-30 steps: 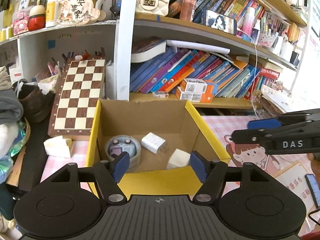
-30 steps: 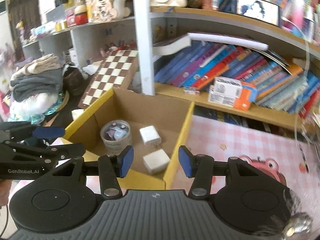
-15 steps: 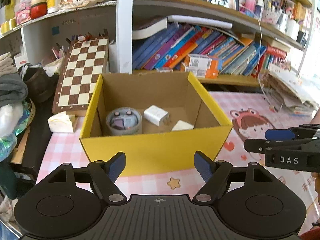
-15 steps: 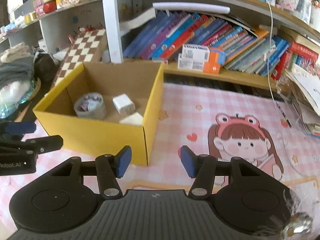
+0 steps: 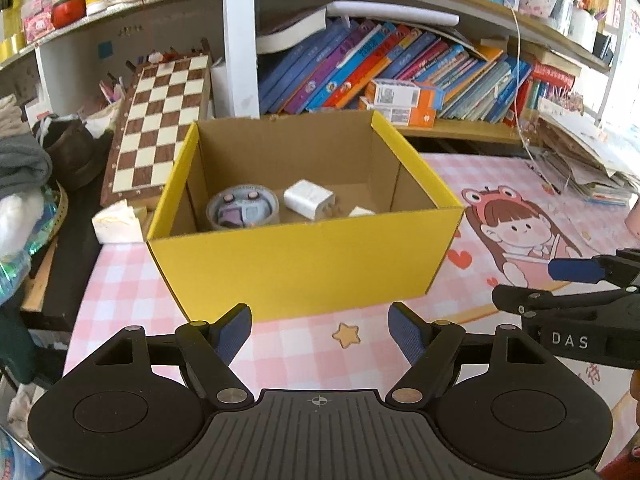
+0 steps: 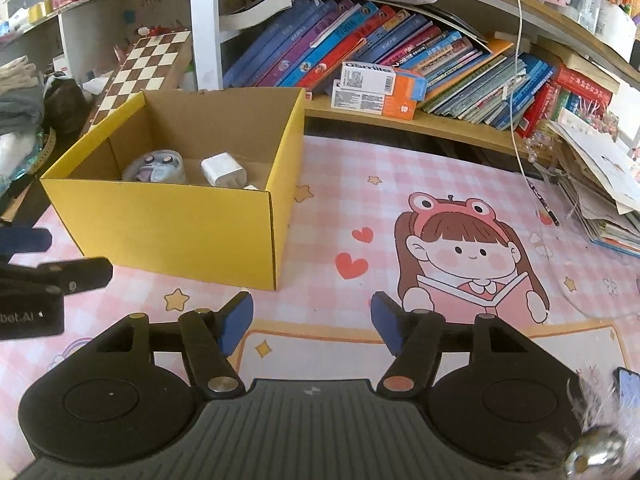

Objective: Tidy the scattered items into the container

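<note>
Left wrist: yellow box [image 5: 304, 264], white charger [image 5: 307, 199] inside

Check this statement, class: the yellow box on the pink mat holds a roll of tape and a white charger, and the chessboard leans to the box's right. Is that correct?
Not quite. In the left wrist view the chessboard leans to the left of the yellow box, not right. The roll of tape and white charger do sit inside it, on the pink mat.

There was one yellow box [image 5: 304, 264], holding three items: one tape roll [image 5: 242, 211] and two white chargers [image 5: 308, 199].
</note>
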Action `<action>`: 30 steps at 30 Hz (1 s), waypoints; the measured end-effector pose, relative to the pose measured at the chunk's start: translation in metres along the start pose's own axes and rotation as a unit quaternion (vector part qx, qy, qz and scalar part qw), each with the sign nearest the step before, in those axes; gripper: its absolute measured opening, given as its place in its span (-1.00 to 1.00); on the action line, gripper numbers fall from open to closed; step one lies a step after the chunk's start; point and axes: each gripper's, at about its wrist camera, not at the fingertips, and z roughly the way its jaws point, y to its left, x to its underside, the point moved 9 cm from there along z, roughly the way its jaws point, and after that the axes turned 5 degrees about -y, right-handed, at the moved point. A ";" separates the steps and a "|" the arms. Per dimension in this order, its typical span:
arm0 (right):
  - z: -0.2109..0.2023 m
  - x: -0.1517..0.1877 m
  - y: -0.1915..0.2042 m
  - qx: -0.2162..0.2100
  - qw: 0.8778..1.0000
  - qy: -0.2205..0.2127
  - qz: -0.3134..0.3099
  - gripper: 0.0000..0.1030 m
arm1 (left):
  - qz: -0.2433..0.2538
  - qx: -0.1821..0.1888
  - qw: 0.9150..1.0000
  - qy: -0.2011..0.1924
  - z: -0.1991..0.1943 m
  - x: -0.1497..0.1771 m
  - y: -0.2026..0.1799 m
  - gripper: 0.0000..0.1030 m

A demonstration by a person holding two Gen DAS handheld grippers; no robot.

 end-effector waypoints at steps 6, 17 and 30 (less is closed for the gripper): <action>-0.002 0.002 -0.007 0.008 1.000 0.004 0.015 0.44 | -0.011 -0.006 1.000 0.012 0.003 0.009 0.000 0.50; -0.009 -0.001 -0.014 0.027 0.999 0.003 0.018 0.89 | -0.001 -0.023 1.000 0.013 0.001 0.008 -0.008 0.77; -0.010 -0.003 -0.016 0.033 0.999 0.003 0.016 0.94 | -0.005 -0.015 1.000 0.012 -0.002 0.005 -0.013 0.97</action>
